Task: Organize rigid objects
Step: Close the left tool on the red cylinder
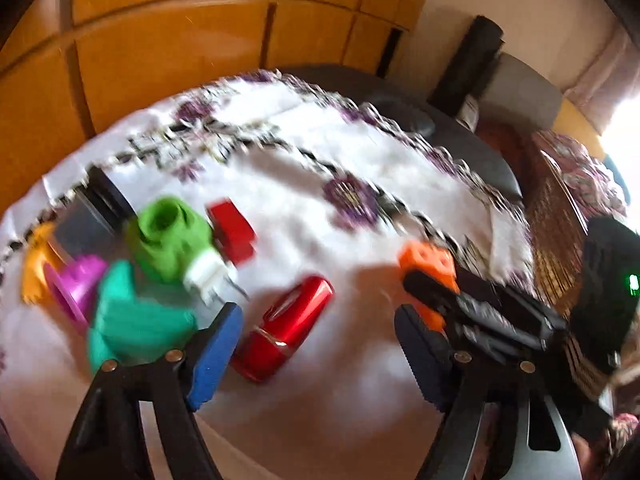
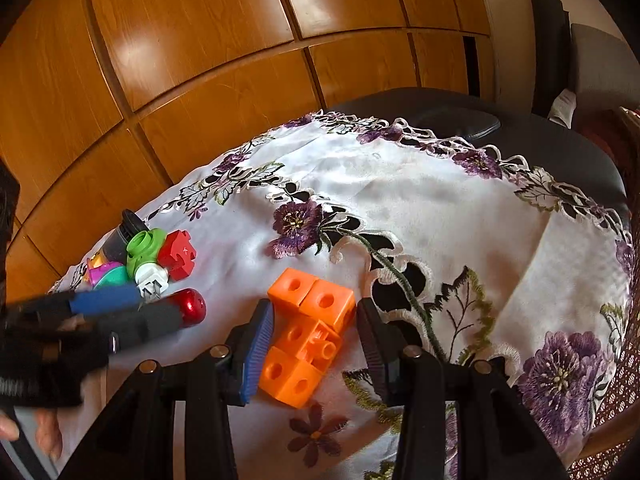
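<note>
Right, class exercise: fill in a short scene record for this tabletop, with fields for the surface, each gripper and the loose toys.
surface: white cloth with purple embroidered flowers
left gripper: open, straddling a shiny red capsule lying on the cloth
right gripper: orange blocks sit between its fingers; contact unclear
toy pile: green piece, red puzzle piece, teal piece, magenta piece, white plug, bunched together beyond the capsule
backdrop: wooden panels

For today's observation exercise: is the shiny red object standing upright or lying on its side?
Lying on its side. The shiny red object rests lengthwise on the white embroidered cloth, rounded end visible in the right wrist view.
</note>
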